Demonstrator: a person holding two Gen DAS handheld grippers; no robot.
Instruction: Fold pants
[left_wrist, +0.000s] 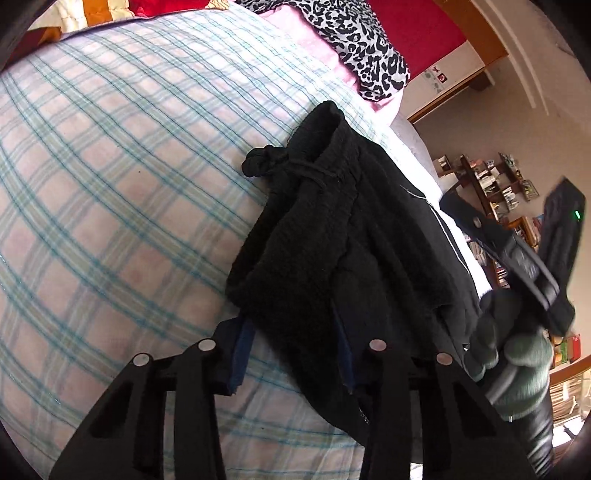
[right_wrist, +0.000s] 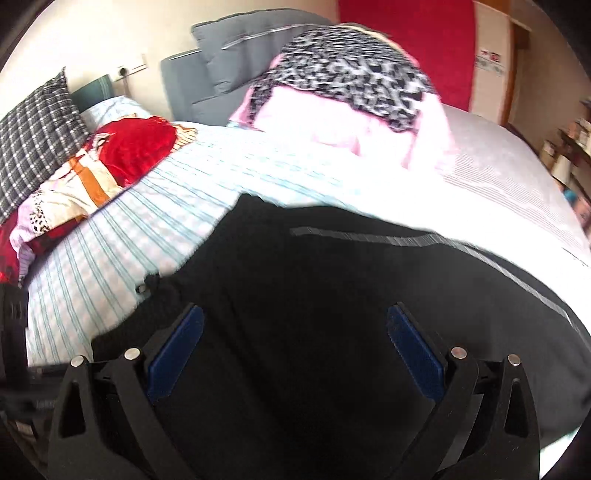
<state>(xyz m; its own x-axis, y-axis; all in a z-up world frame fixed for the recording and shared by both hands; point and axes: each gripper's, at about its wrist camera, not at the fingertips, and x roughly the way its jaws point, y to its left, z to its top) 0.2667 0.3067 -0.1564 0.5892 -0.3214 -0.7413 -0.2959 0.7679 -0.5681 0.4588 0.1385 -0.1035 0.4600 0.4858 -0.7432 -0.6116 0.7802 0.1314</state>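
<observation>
1. Step in hand: the black pants (left_wrist: 332, 236) lie bunched on the checked bedsheet (left_wrist: 110, 184), waistband and drawstring (left_wrist: 280, 166) at the far end; folding looks partly done.
2. Left gripper (left_wrist: 291, 365): fingers apart, the near end of the pants lying between and over the blue pads (left_wrist: 242, 354); nothing is clamped.
3. Right gripper (right_wrist: 295, 350): fingers wide apart, pants spread between and ahead of them, a grey side stripe (right_wrist: 406, 242) beyond.
4. Next move, as a judgement: close on the near edge and carry it toward the waistband.
5. Room: open sheet left of the left fingers; pink and leopard-print bedding (right_wrist: 351, 81) far ahead; bed edge to the right.
</observation>
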